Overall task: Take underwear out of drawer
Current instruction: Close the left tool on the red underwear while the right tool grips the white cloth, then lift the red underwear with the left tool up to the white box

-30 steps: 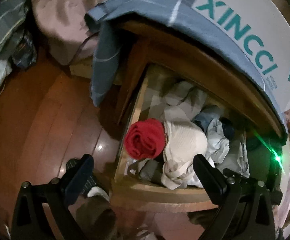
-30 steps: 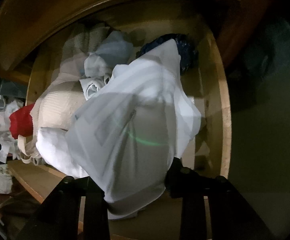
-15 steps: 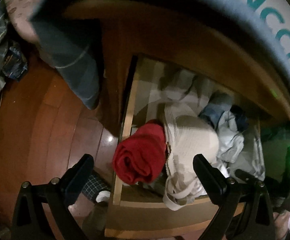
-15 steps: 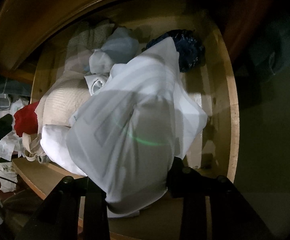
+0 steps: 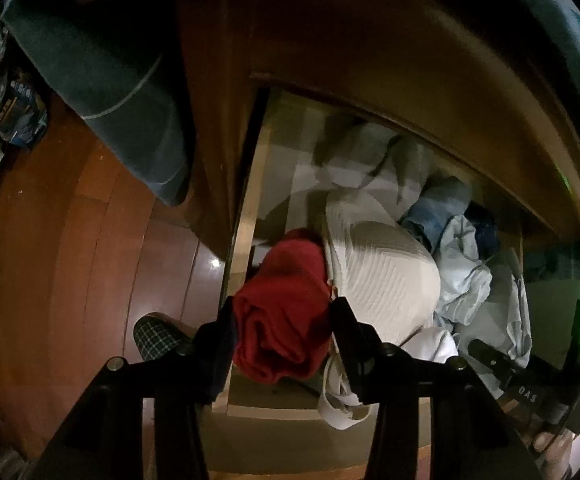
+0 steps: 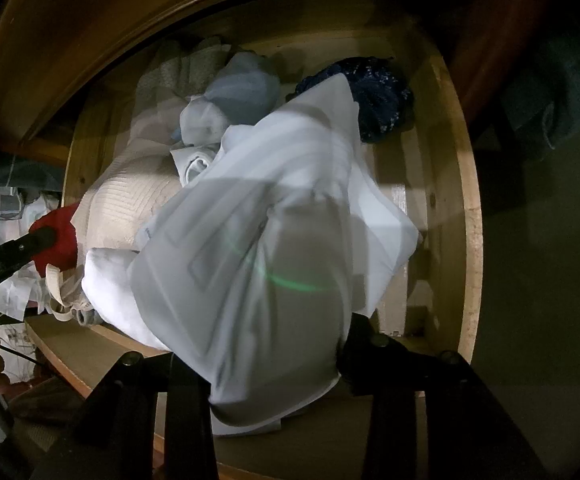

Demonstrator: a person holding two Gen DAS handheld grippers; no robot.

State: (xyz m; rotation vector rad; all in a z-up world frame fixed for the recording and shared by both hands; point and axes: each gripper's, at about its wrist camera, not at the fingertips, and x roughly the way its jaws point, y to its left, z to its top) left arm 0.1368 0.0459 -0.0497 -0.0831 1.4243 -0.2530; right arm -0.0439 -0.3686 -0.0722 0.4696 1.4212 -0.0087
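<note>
Both claws are down in the open drawer (image 5: 246,216), so the step in hand looks like the grab itself, ahead of any lift. The left gripper (image 5: 282,340) straddles the rolled red underwear (image 5: 286,320), which lies at the drawer's front-left corner, at about six o'clock in the left wrist view. Its jaws are closing with the roll between them; both pads look to be meeting the cloth, though how firm the bite is I cannot tell.

The right gripper (image 6: 266,344) has the pale white garment (image 6: 274,248) bulging up between its jaws at the centre of its own view. Those jaws are opening, so that piece seems about to be let go.

Next, I judge, the left needs a full squeeze, then a straight rise clear of the front rail, minding the cream ribbed piece (image 5: 381,276) pressed against the roll at its three o'clock.

By count: one drawer, one red roll, one cream piece, one white garment, one dark navy bundle (image 6: 377,100) at one o'clock, at least two pale blue pieces (image 6: 246,88), two grippers.
</note>
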